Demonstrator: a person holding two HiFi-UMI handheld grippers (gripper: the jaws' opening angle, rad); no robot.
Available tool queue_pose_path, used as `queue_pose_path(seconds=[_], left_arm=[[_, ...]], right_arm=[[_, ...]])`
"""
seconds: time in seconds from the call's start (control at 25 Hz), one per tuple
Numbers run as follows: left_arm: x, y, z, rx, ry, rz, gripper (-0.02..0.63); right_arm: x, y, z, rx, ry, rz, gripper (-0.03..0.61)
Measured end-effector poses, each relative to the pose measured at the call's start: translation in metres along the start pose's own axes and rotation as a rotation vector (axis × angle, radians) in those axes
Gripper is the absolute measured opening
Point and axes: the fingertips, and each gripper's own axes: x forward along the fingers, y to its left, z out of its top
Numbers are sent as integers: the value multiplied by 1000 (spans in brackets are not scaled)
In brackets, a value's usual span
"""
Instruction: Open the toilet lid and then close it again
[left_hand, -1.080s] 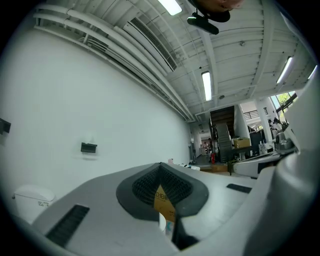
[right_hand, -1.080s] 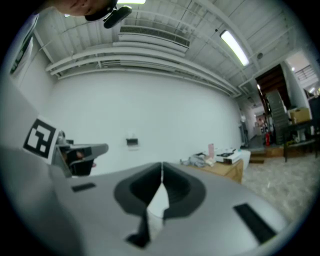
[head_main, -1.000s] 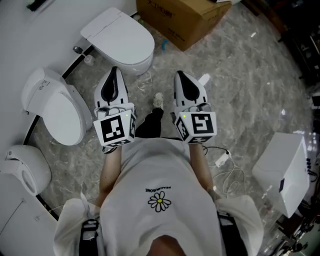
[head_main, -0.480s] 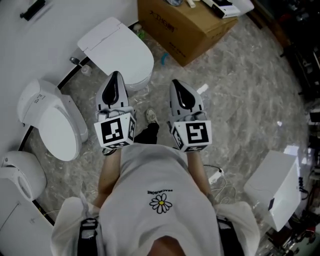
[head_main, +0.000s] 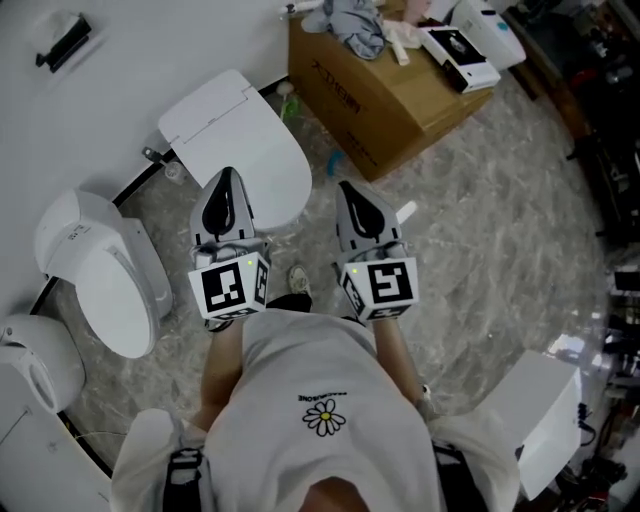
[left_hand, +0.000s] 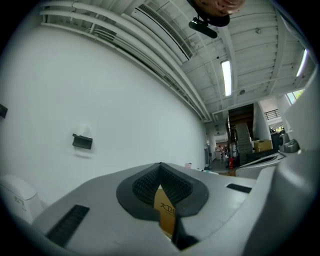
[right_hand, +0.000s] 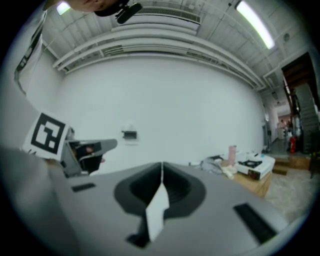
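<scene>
Left gripper and right gripper, both clamped shut and empty, point level side by side at the front of the toilet, its lid down; closed tips are likely meant to wedge under the rim. Beyond stands a cardboard box against the wall.

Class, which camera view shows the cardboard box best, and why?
The head view: the box shows nearly whole from above, with clutter on top. The left gripper view shows only a printed sliver, low in the middle. The right gripper view shows its top corner at the right, small.
</scene>
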Motion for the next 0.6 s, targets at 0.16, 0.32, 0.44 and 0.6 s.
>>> queue_pose_path(seconds=[0.16, 0.32, 0.44, 0.6], left_arm=[[23, 15, -5, 2, 5, 46, 20], [35, 29, -2, 4, -4, 96, 20], [37, 43, 4, 10, -18, 161, 20], [29, 55, 1, -3, -6, 251, 20]], right_arm=[[38, -7, 3, -7, -3, 48, 31], [68, -6, 16, -25, -19, 106, 31], [88, 0, 26, -48, -37, 171, 31], [106, 10, 24, -31, -16, 257, 31]])
